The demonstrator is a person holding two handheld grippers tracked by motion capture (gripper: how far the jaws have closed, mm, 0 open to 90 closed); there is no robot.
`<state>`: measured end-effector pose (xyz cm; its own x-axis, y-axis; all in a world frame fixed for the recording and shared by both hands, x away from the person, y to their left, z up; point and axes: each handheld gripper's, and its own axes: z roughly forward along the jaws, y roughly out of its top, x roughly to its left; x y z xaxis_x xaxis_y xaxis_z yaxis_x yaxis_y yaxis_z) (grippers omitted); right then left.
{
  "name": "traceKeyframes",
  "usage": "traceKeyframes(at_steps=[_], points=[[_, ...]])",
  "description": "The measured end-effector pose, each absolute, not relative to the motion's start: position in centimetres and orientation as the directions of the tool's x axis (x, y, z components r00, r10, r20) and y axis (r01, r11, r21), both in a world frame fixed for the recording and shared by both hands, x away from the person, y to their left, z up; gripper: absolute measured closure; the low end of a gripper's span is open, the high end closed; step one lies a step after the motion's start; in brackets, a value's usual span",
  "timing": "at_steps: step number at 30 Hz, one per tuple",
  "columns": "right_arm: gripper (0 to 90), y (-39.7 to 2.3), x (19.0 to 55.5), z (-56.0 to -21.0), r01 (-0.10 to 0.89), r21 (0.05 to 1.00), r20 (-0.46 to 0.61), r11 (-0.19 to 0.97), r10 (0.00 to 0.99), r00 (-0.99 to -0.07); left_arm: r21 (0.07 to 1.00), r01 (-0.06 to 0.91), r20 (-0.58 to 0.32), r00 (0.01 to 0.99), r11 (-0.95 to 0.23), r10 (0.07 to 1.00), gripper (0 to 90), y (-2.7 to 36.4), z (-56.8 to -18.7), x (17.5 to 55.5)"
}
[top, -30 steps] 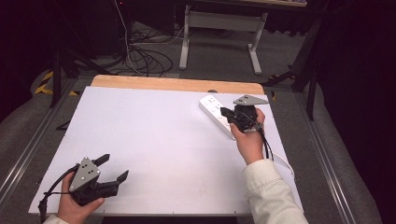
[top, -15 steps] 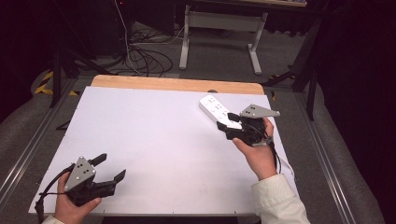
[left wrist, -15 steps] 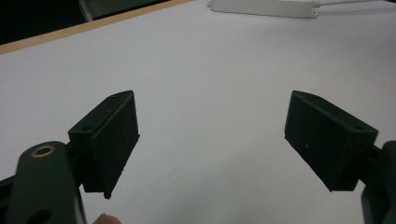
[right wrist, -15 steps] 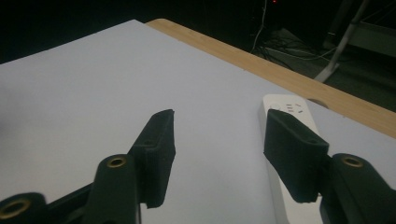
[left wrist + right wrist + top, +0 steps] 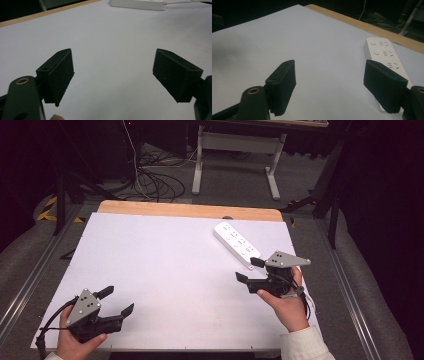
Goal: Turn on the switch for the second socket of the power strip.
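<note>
High view, power strip (image 5: 237, 243) lying diagonally, right gripper (image 5: 249, 270) jaws just opened, empty

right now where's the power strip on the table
In the high view the white power strip lies flat at the far right of the white table, near its wooden far edge, just beyond the open right gripper, untouched.
</note>
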<state>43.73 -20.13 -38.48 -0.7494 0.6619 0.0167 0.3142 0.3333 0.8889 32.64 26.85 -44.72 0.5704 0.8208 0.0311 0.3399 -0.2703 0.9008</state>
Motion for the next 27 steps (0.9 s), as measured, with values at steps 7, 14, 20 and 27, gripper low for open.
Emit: traceKeyframes(at_steps=[7, 14, 20, 27], points=[[22.4, -21.2, 42.2, -40.2, 0.315, 0.882, 0.021, 0.35, 0.638, -0.769, 0.903, 0.338, 0.026, 0.573, -0.265, 0.819, 17.8, 26.9, -44.7, 32.3], [21.9, -22.0, 41.3, -42.3, 0.337, 0.885, 0.074, 0.32, 0.618, -0.782, 0.902, 0.333, 0.037, 0.574, -0.275, 0.818, 17.8, 26.9, -44.6, 32.2], [21.9, -22.4, 40.7, -43.8, 0.355, 0.874, 0.086, 0.333, 0.612, -0.786, 0.902, 0.34, 0.024, 0.577, -0.267, 0.817, 17.8, 26.9, -44.7, 32.2], [21.9, -23.1, 40.4, -45.8, 0.379, 0.856, 0.091, 0.353, 0.618, -0.781, 0.902, 0.343, 0.017, 0.576, -0.261, 0.817, 17.4, 26.9, -44.8, 32.2]])
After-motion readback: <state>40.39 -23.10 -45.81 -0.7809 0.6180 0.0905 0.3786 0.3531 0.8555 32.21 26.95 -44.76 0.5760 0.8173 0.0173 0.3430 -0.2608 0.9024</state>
